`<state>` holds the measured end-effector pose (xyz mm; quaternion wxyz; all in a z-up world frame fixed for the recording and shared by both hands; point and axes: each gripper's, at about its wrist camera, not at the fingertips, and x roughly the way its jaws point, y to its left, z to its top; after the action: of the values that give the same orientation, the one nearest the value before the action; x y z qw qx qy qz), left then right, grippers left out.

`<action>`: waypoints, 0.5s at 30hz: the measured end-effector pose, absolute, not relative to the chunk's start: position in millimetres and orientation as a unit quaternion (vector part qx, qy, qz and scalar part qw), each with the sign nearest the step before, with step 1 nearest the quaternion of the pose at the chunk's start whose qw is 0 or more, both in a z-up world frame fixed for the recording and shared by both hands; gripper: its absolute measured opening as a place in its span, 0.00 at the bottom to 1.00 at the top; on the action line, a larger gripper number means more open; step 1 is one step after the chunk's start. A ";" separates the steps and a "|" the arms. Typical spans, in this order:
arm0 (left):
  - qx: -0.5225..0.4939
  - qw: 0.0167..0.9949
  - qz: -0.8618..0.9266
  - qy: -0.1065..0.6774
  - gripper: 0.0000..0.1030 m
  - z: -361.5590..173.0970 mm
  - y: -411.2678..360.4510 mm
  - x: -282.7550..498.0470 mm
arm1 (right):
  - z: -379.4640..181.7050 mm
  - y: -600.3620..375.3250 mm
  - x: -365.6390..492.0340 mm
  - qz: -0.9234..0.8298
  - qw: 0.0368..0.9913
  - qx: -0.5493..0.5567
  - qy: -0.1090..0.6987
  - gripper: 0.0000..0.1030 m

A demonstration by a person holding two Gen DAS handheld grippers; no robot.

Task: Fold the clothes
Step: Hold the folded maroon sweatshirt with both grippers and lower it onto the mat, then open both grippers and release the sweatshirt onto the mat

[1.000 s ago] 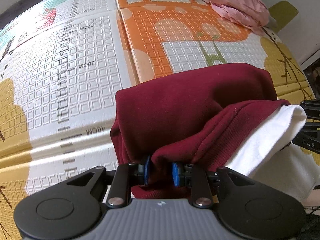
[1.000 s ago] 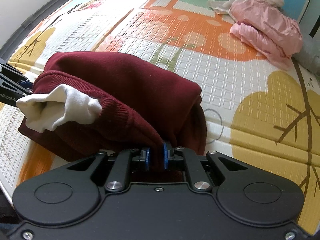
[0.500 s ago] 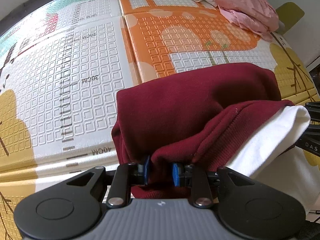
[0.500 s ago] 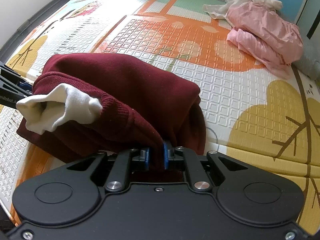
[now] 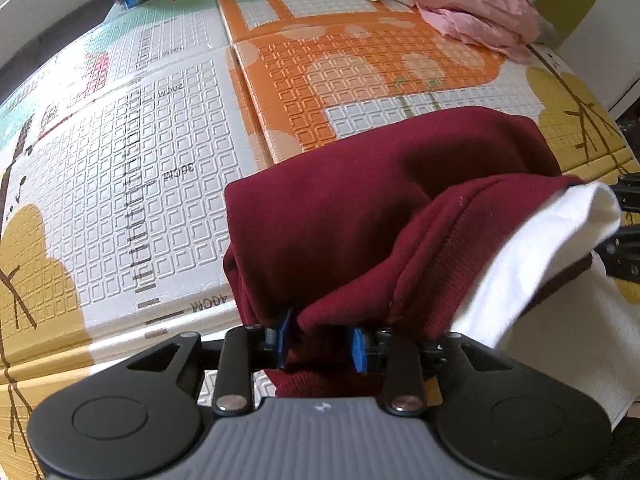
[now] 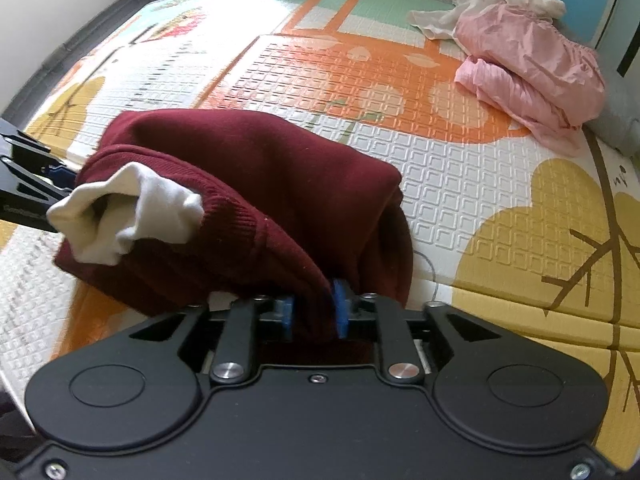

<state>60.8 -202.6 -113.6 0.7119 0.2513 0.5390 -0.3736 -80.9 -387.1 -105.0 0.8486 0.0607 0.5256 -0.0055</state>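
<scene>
Left wrist: left gripper pinches a thick bunch of the maroon sweatshirt, blue pads w/ fabric wedged between, jaws part-spread by the bulk. Sweatshirt is doubled over near the play mat's near edge, its near hem lifted off the mat. White inner layer sticks out at the ribbed hem on the right. Pink clothes heaped at the far right corner, well apart.

Right wrist: right gripper clamps the other hem corner, pads close together on thinner fabric. White inner layer pokes out left, beside the left gripper.

Handling, my read: soft, limp, mid-weight knit, sags between grips, not slippery or fragile. Best hold = ribbed hem corners, catching both layers so the white liner doesn't slide out.
</scene>
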 end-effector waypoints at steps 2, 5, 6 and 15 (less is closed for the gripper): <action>0.242 0.714 -0.373 0.541 0.36 -110.5 -199.1 60.8 | -98.1 -384.5 -86.8 -0.002 0.853 0.058 0.519 0.36; 0.230 0.719 -0.373 0.539 0.39 -104.3 -193.5 61.0 | -86.0 -382.1 -93.8 -0.009 0.860 0.048 0.508 0.36; 0.225 0.721 -0.373 0.538 0.39 -101.3 -191.3 60.6 | -80.3 -383.2 -95.6 -0.009 0.863 0.050 0.503 0.36; 0.171 0.739 -0.403 0.512 0.43 -55.1 -170.4 56.2 | -29.6 -392.9 -112.2 -0.015 0.887 0.073 0.456 0.36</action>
<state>56.2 -170.4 -55.1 0.7390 0.1709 0.5125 -0.4025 -112.2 -392.9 -29.6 0.8870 0.0727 0.4558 -0.0146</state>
